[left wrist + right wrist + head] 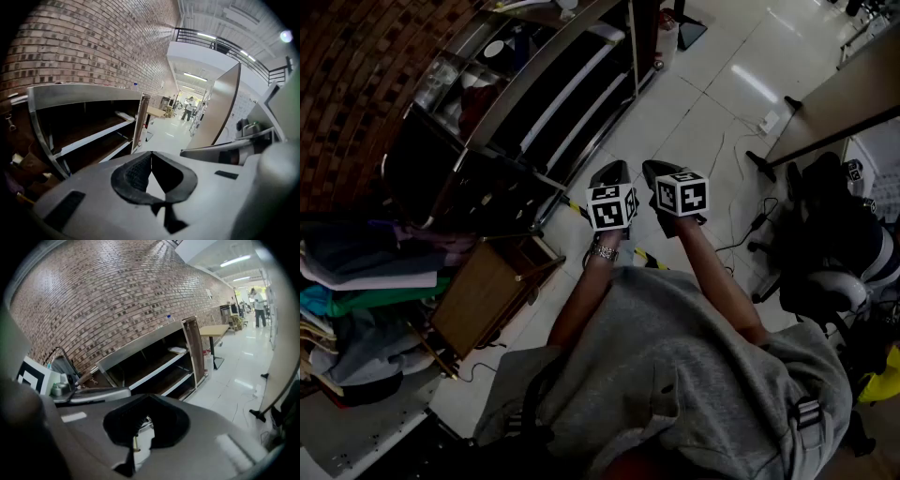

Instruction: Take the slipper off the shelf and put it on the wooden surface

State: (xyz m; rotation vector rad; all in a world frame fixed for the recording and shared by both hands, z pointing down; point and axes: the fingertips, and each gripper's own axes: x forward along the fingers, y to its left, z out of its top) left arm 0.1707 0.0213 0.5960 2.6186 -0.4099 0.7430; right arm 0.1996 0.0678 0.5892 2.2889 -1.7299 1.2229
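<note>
A pale flat thing that may be the slipper (178, 350) lies on the upper board of the dark metal shelf (140, 363); it also shows as a light slipper-like shape (124, 116) in the left gripper view. The shelf (534, 84) stands along the brick wall, ahead and to the left of both grippers. A small wooden surface (483, 291) sits low at the left, beside my left arm. My left gripper (610, 174) and right gripper (656, 172) hang side by side over the white floor. Both are shut and hold nothing, as the left gripper (150, 153) and right gripper (149, 395) views show.
Folded clothes (356, 281) are stacked at the far left. A black office chair (834, 253) and a long desk (834, 103) stand at the right, with cables (741, 187) on the floor. A wooden table (213, 330) stands past the shelf's end. A person (258, 301) stands far down the hall.
</note>
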